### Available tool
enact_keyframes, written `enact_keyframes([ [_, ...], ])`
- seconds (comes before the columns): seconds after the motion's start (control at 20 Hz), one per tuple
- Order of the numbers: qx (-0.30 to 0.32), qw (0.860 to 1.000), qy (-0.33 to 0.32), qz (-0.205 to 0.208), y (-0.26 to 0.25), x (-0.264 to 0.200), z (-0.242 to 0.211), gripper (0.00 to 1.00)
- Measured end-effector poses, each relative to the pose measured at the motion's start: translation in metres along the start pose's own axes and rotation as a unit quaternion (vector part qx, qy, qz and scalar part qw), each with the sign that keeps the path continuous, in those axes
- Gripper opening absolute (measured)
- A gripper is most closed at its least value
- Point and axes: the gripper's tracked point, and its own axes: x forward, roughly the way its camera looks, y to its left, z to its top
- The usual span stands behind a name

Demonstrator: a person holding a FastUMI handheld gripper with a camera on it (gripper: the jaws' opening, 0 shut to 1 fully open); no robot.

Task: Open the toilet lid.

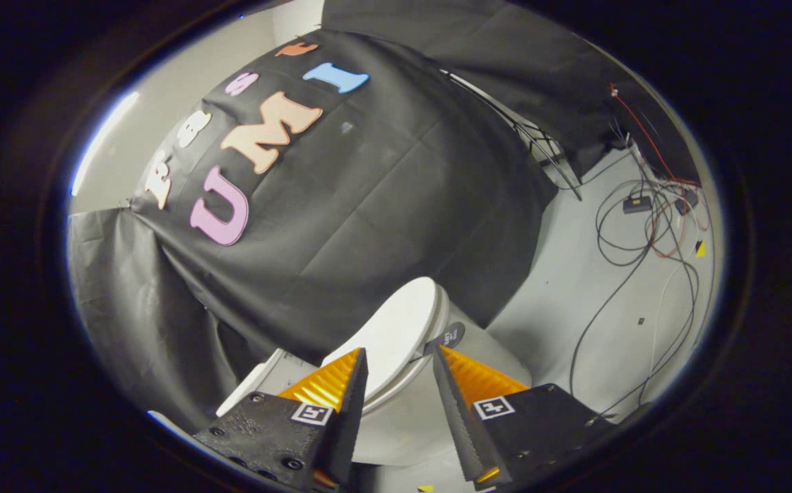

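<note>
- While the gripper (399, 359) hangs above it, fingers spread wide and holding nothing, the toilet lid (396, 332) lies closed just ahead.
- Cables (632, 233) sprawl across the floor (567, 287) beyond.

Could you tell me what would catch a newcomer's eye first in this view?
Probably the white toilet, standing against the black cloth wall just ahead of the gripper, with its lid closed. The gripper's fingers are spread open, the lid's front edge showing in the gap between them. Beyond, to the toilet's side, loose cables sprawl over the pale floor.
</note>
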Motion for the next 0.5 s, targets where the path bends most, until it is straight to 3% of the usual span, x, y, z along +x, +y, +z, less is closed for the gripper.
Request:
enact_keyframes([
  [0.5, 0.108, 0.994, -0.021, 0.02, 0.01, 0.048, -0.024, 0.6],
])
